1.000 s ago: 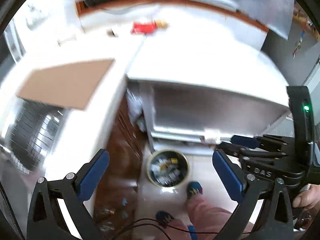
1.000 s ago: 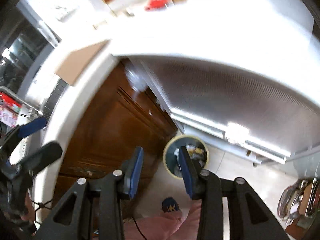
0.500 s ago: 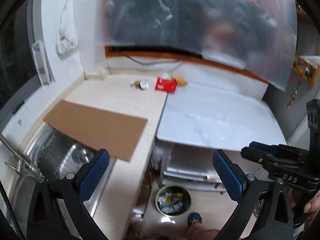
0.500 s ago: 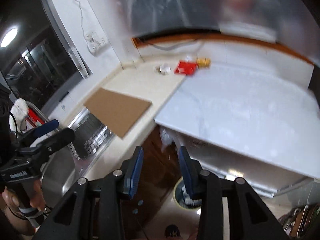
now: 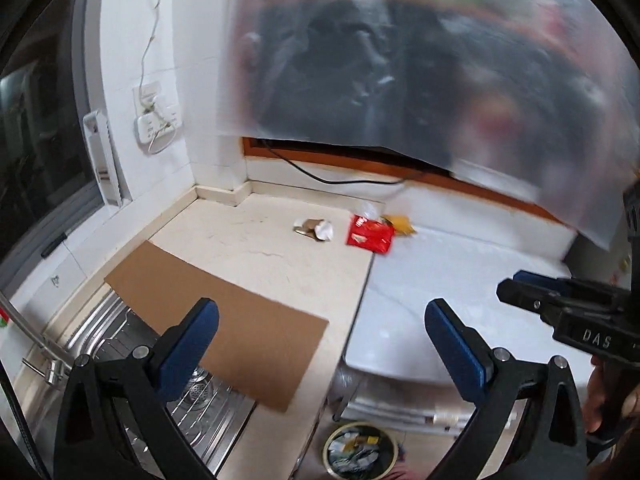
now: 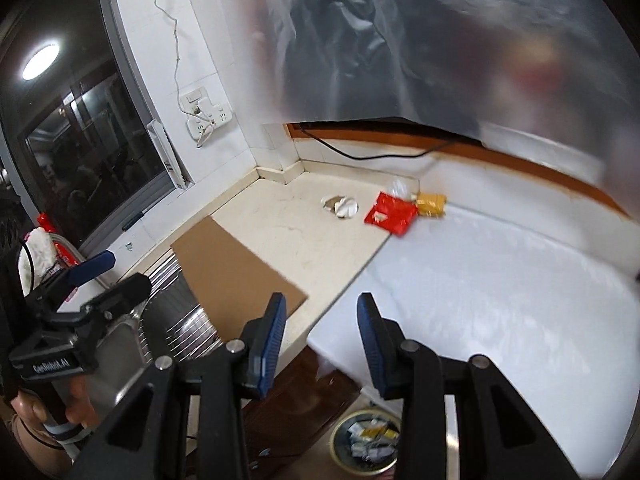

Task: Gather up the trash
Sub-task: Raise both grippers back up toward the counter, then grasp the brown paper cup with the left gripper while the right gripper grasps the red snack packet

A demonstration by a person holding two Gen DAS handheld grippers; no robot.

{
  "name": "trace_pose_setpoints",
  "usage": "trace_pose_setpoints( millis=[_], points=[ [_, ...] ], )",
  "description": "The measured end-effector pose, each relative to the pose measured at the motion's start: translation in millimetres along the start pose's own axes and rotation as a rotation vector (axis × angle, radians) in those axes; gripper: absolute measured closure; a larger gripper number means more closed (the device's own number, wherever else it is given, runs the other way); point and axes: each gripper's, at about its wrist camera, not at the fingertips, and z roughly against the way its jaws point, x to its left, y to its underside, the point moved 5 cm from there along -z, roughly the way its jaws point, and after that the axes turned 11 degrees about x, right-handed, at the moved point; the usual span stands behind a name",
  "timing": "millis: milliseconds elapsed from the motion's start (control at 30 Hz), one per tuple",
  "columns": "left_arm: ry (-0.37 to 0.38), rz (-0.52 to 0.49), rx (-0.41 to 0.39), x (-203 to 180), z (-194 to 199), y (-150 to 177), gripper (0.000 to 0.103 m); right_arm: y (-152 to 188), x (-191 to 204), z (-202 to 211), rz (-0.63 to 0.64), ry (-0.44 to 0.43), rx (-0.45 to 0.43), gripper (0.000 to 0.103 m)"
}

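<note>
Litter lies at the back of the cream counter [image 5: 256, 256]: a crumpled paper cup [image 5: 316, 229] [image 6: 342, 205], a red wrapper [image 5: 370, 235] [image 6: 392, 213], a yellow wrapper [image 5: 400, 222] [image 6: 431, 204] and a clear plastic scrap [image 6: 398, 188]. My left gripper [image 5: 320, 320] hangs open over the counter's near edge, far short of the litter and holding nothing. My right gripper [image 6: 322, 320] is open by a narrower gap, also with nothing in it, above the seam between the counter and the white worktop [image 6: 500, 280]. On the floor below stands a round bin [image 5: 326, 452] [image 6: 335, 440] with scraps inside.
A brown cardboard sheet [image 5: 224, 320] [image 6: 228, 272] overhangs the steel sink [image 5: 120, 332] at the left. A black cable runs along the back wall under a hanging plastic sheet [image 5: 400, 80]. A window and wall sockets are at the left. Dark wooden cabinet doors [image 6: 288, 412] are below the counter.
Both grippers have risen from down by the floor bin to above counter height, and now point across the countertop at the litter. Neither pair of jaws has changed width.
</note>
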Motion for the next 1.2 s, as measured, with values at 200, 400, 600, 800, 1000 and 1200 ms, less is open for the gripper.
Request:
trace_pose_setpoints(
  millis=[200, 400, 600, 800, 1000, 1200],
  points=[
    [-0.022, 0.100, 0.077, 9.0, -84.0, -60.9, 0.001, -60.5, -46.3, -68.8, 0.013, -0.064, 0.086, 0.066],
    [0.025, 0.182, 0.188, 10.6, -183.3, -101.1, 0.001, -102.8, -101.0, -151.1, 0.006, -0.077, 0.186, 0.066],
    [0.039, 0.235, 0.243, 6.1, -266.6, -119.6, 0.003, -123.9, -148.8, -238.3, -0.048, -0.080, 0.269, 0.066],
    [0.057, 0.310, 0.307, 5.1, -333.2, -130.6, 0.005, -129.4, -175.0, -290.6, -0.122, -0.117, 0.310, 0.066],
    [0.073, 0.394, 0.334, 10.7, -384.0, -141.4, 0.005, -135.6, -176.2, -315.0, -0.082, -0.102, 0.298, 0.066],
    [0.099, 0.476, 0.358, 17.2, -421.4, -149.5, 0.005, -139.0, -178.6, -322.4, -0.075, -0.114, 0.273, 0.066]
  ],
)
